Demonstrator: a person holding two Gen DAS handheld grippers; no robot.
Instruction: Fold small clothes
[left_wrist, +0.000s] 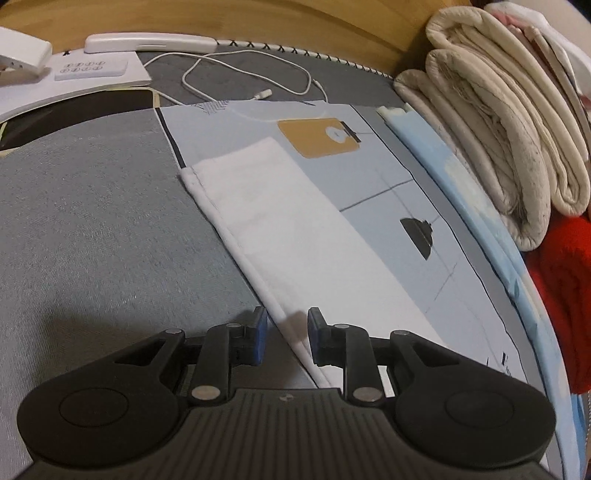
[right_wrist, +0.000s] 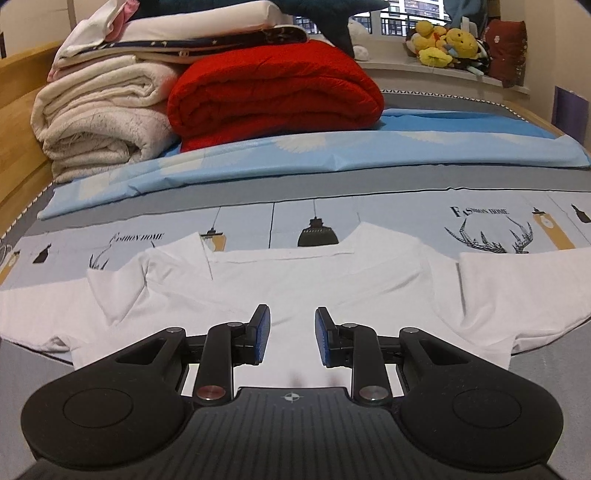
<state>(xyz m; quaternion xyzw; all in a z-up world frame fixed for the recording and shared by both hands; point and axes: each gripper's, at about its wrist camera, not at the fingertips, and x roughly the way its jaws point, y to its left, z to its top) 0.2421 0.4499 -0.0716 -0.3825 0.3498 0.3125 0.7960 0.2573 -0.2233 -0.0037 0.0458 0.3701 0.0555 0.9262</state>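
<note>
Dim warm indoor light, soft shadows, strong fisheye bending and dark corners, slightly soft focus

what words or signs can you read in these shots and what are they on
"FASHION HOME": printed on the patterned sheet, above the antler drawing on the right.
"FASHION HOME": printed again on the same sheet at left, first letter partly lost, above a second drawing.
Two rows of small marks on the white box: too blurred to read.
Crosshair sign on the right gripper body: a symbol, no words.
White shirt: no print visible.
</note>
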